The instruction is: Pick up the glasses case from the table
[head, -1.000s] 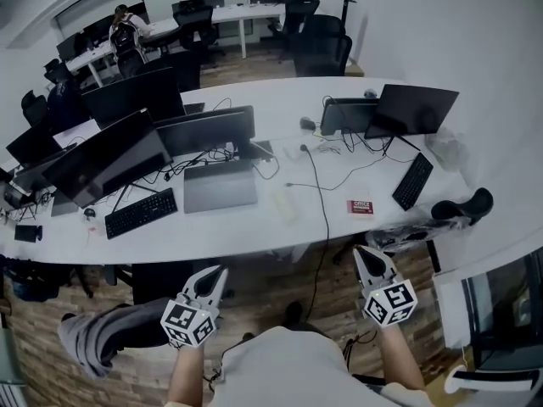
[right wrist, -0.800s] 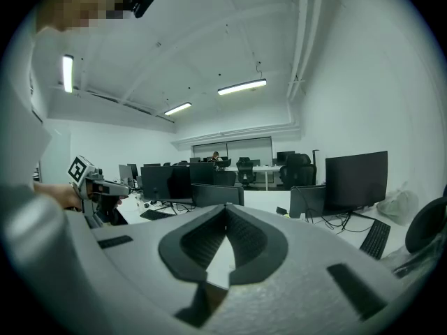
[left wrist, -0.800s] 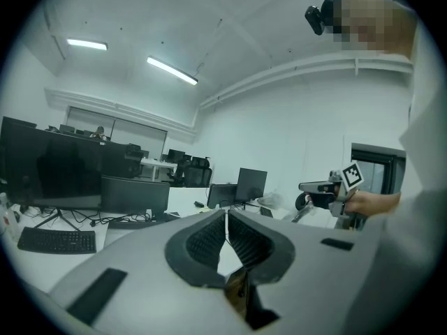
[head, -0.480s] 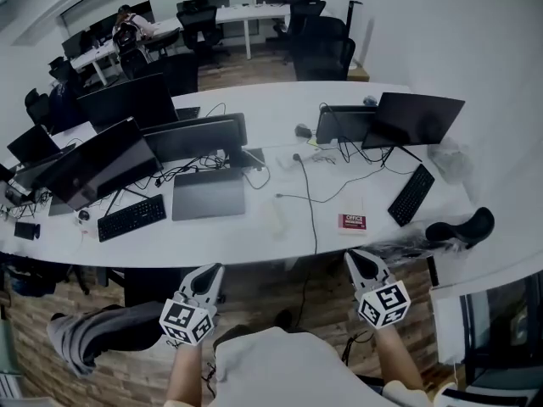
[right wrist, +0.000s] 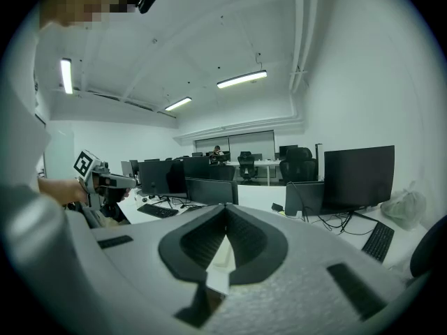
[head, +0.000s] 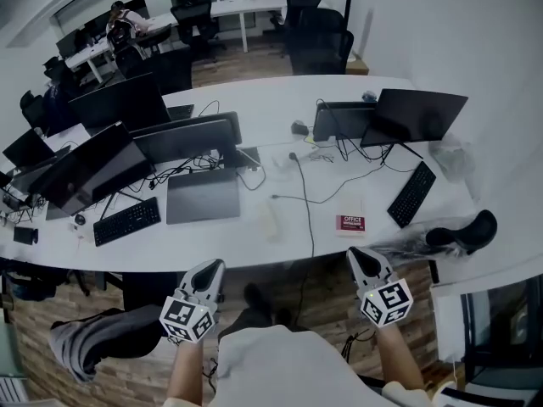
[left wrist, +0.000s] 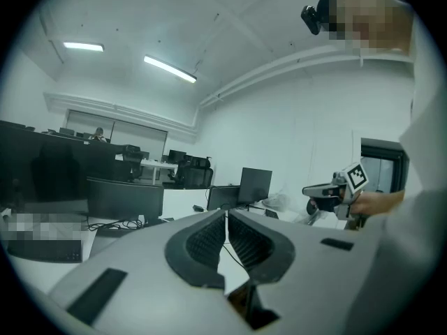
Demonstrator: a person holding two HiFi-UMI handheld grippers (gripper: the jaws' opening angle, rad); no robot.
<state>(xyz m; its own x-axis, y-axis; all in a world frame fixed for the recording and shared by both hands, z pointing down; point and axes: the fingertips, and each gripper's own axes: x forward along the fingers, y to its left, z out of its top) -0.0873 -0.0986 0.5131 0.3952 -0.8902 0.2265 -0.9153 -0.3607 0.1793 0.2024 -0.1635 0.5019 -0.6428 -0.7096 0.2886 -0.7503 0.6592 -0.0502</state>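
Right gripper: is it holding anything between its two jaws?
No, in the right gripper view the right gripper has its jaws meeting at the tips with nothing clamped between them.

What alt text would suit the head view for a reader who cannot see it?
The grey left gripper and right gripper, both shut and empty, hover short of a long curved white desk crowded with black monitors, keyboards and cables. A pale oblong case lies near its front edge.
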